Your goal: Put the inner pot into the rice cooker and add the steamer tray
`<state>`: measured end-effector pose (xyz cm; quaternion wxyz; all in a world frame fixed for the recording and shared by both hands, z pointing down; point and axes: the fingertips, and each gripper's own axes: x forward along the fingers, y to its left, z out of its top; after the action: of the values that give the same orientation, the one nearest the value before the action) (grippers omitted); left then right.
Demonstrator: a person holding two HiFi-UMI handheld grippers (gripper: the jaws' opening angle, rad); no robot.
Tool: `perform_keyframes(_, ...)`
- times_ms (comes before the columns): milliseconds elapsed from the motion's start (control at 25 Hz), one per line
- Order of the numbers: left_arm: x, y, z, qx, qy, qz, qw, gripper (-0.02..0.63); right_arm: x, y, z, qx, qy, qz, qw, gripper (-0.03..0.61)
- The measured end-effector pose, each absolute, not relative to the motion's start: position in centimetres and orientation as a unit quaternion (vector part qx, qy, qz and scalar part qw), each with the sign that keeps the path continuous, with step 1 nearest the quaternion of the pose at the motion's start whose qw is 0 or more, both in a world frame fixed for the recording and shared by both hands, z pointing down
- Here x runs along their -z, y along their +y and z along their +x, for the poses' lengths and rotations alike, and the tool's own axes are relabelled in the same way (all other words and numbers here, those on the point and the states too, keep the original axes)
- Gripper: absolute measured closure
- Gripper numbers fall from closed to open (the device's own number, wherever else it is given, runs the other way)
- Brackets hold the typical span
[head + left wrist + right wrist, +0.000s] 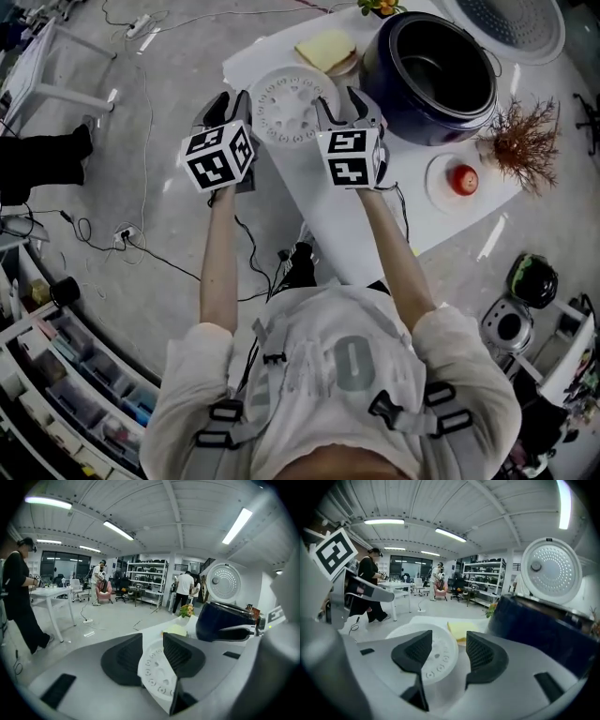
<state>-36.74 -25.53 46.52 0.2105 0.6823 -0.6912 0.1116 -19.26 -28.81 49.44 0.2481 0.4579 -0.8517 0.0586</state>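
Note:
A white round steamer tray (289, 105) with holes lies on the white table (441, 220) near its left corner. My left gripper (232, 101) is at the tray's left rim and my right gripper (347, 103) at its right rim, both open. In the left gripper view the tray (157, 672) fills the gap of the left gripper (152, 641). In the right gripper view the tray (436, 656) shows past the left finger of the right gripper (449, 644). The dark blue rice cooker (412, 112) stands right of the tray with its lid (514, 23) up and a grey inner pot (441, 70) inside.
A yellow sponge (326, 49) on a small plate sits behind the tray. A red apple (463, 178) on a saucer and a dried branch (525, 136) are at the table's right end. The table edge runs just under my grippers. Cables cross the floor.

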Motion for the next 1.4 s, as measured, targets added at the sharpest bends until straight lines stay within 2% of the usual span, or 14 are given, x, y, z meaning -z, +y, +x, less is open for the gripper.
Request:
perform_keyframes(360,-56.0,-25.9,-37.6,-0.162,-0.680,0.657,0.281,0.472,-58.0,-30.5,-17.6,-0.188,-0.798,0.504,0.272,0.350)
perform_keyframes(560,-58.3,-26.6,-38.4,-0.169,-0.670,0.658,0.299,0.472,-60.1,-31.3,-18.2,-0.212,-0.786,0.508,0.281,0.354)
perform_keyframes(680,-59.1,-26.9,-37.9,-0.177,-0.662,0.662,0.304,0.477,-60.6,-31.4,-18.0,-0.215,-0.782,0.512,0.284,0.371)
perform_keyframes(960,-59.4,-26.8,-37.4,-0.189,-0.658,0.661,0.307,0.523,-60.4,-31.1,-18.0,-0.213,-0.778,0.518,0.286,0.460)
perform_keyframes(1400,-57.0,-26.8,-37.2,-0.175,-0.663,0.665,0.296,0.537,-58.3,-31.5,-17.8,-0.186,-0.783,0.518,0.289,0.468)
